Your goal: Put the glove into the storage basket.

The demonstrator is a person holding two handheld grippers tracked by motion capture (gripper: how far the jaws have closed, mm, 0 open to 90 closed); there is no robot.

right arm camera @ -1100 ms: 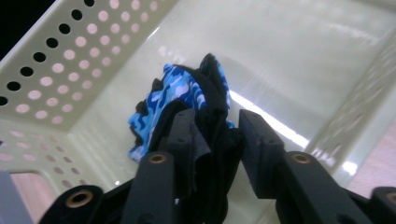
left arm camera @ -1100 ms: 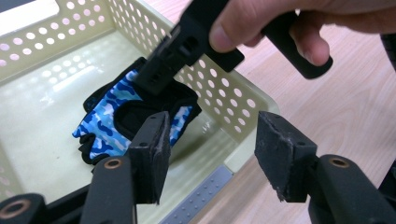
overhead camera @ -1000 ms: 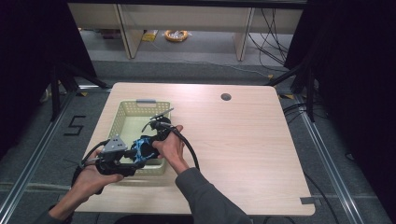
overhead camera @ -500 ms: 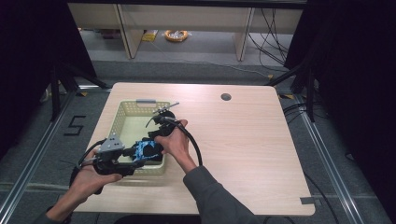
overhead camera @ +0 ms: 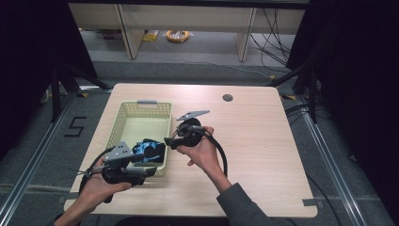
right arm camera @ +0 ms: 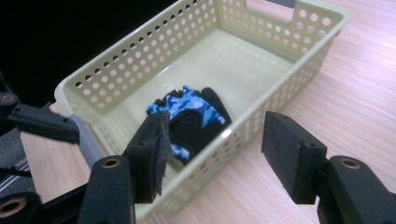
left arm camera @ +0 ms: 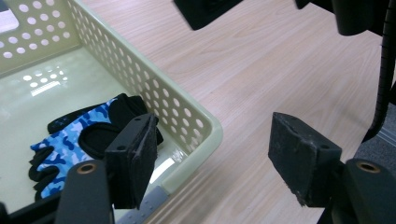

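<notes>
Blue camouflage glove (right arm camera: 191, 119) in pale basket (overhead camera: 123, 125) (near end), wooden table (overhead camera: 263, 141)

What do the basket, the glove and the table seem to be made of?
Basket: looks like pale plastic, glossy, with moulded rows of holes. Glove: seems fabric, blue camouflage print with matte black padding. Table: light wood-grain top, matte; possibly laminate, hard to tell.

1. The basket (overhead camera: 123, 123) sits on the table's (overhead camera: 263, 141) left half.
2. The glove (overhead camera: 149, 151) lies in the basket's near right corner.
3. My left gripper (overhead camera: 151, 165) is at its near end, my right gripper (overhead camera: 168, 142) beside its right wall.
</notes>
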